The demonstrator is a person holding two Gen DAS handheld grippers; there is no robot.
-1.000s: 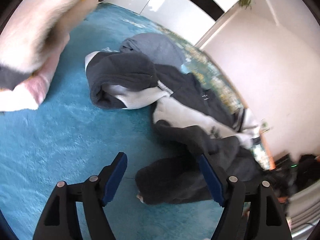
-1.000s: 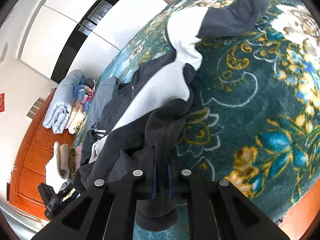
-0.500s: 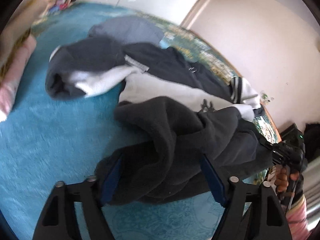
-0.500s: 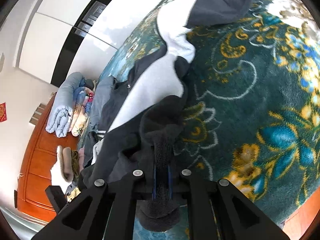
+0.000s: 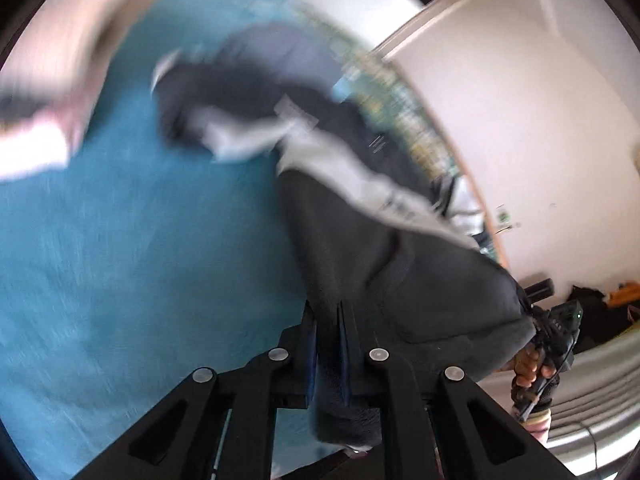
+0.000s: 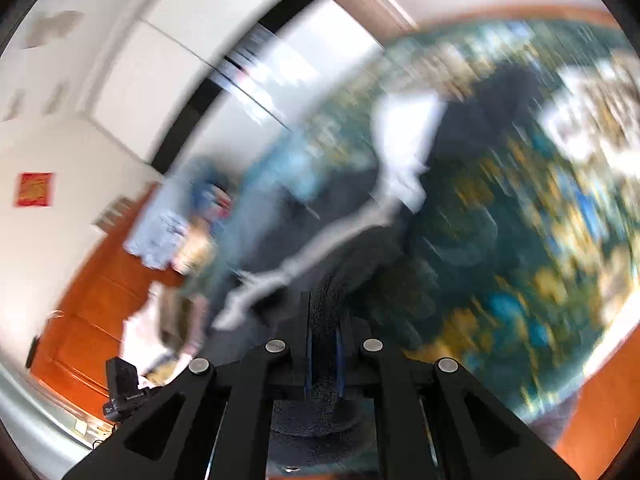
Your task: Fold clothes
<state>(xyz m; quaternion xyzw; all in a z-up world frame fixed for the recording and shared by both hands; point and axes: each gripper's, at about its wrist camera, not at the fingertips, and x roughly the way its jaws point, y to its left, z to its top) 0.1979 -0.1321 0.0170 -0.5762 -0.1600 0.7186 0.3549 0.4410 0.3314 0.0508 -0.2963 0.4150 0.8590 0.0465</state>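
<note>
Since a second ago, my left hand-held gripper (image 5: 328, 344) has gone from wide open over the blanket to closed on the dark fleece garment (image 5: 404, 280); its jaws have just been closing, and a fold of the fleece is now pinched between the blue pads.

Through the left wrist camera, which is blurred, the garment runs from my jaws at the near edge up and away to the far left, dark grey with pale panels, lying on the teal blanket (image 5: 132, 264). A grey piece of clothing (image 5: 280, 48) lies beyond it. At the near right, a hand (image 5: 530, 368) grips my other tool. Pink and white fabric (image 5: 52, 120) shows at the far left.

Through the right wrist camera, more blurred, my right hand-held gripper (image 6: 323, 356) is clamped tight on a dark ridge of the same garment, which stretches away toward the centre, its white panel (image 6: 404, 148) far off. It lies over the floral bedspread (image 6: 540, 240). A heap of light blue clothes (image 6: 172, 224) sits at the left against the orange wooden furniture (image 6: 92, 308).
</note>
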